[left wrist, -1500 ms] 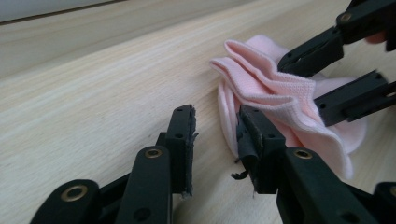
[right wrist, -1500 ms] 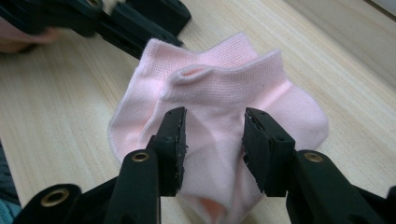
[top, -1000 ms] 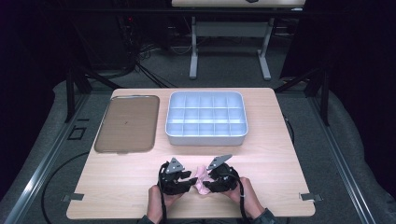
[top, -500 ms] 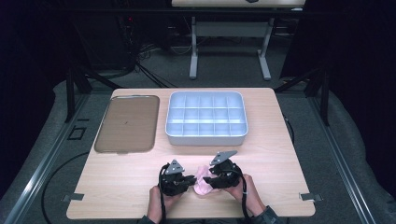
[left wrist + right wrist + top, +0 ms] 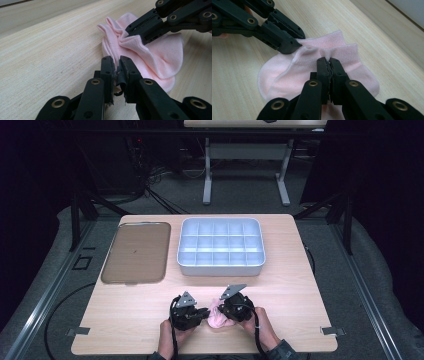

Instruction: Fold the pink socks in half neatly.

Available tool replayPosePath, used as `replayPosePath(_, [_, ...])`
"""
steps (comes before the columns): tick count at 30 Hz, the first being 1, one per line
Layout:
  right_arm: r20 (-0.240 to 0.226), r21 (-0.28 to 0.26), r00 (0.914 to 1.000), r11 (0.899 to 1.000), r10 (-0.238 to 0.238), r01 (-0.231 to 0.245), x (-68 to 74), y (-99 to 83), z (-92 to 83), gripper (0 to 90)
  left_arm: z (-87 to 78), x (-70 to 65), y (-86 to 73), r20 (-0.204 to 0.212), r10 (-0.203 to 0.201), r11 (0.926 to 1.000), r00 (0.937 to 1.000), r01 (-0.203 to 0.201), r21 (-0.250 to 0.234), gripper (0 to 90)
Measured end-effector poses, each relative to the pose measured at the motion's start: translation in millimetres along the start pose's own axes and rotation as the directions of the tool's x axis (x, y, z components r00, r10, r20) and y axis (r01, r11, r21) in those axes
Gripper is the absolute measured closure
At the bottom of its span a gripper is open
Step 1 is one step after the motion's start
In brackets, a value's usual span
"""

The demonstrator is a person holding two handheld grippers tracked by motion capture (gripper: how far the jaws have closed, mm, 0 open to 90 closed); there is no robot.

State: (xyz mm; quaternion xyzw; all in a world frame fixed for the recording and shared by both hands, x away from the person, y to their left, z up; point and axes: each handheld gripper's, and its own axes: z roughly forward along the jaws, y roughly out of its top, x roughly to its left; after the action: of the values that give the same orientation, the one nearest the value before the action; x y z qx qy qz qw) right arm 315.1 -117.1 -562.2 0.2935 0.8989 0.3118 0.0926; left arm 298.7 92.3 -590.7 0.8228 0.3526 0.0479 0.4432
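**Both grippers pinch the pink sock at the near edge of the worktop**

A pink sock (image 5: 218, 319) lies on the worktop (image 5: 300, 290) close to its near edge, roughly midway along it, between the two hands. The left gripper (image 5: 115, 65) has its fingers drawn narrow on a fold at the sock's edge; its pads look pressed on the cloth, though the torn pad lining partly hides the contact. The right gripper (image 5: 328, 65) has just been closing, and its fingers now stand clamped together on the ribbed cuff. In the right gripper view the left gripper's fingers (image 5: 287, 42) bite the same cuff just beside it.

The step in hand seems to be taking hold of the sock at its opening with both grippers. Next, the move likely calls for lifting or spreading the cuff evenly, keeping both pinches firm so the thin knit does not slip out. The compartmented grey tray (image 5: 221, 270) and the flat brown tray (image 5: 136, 251) sit along the far half of the worktop, well apart from the sock.
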Motion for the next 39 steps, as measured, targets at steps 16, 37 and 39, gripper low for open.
replayPosePath(16, [-0.08,-0.046,0.9968,0.999,-0.006,0.002,3.4,2.9,1.2,86.9,-0.4,0.6,0.0,-0.008,0.0,1.0,1.0,0.0,-0.001,80.0])
replayPosePath(37, [-0.093,-0.045,0.9955,0.999,-0.02,0.016,7.1,0.0,6.8,40.3,-10.5,-5.6,19.8,-0.035,0.034,0.999,0.9988,-0.035,-0.026,68.3])
replayPosePath(39, [-0.097,-0.045,0.9949,0.999,-0.028,0.024,7.3,-0.2,5.7,34.8,-3.8,-3.8,17.9,-0.03,0.03,0.9995,0.9991,-0.03,-0.002,71.1])
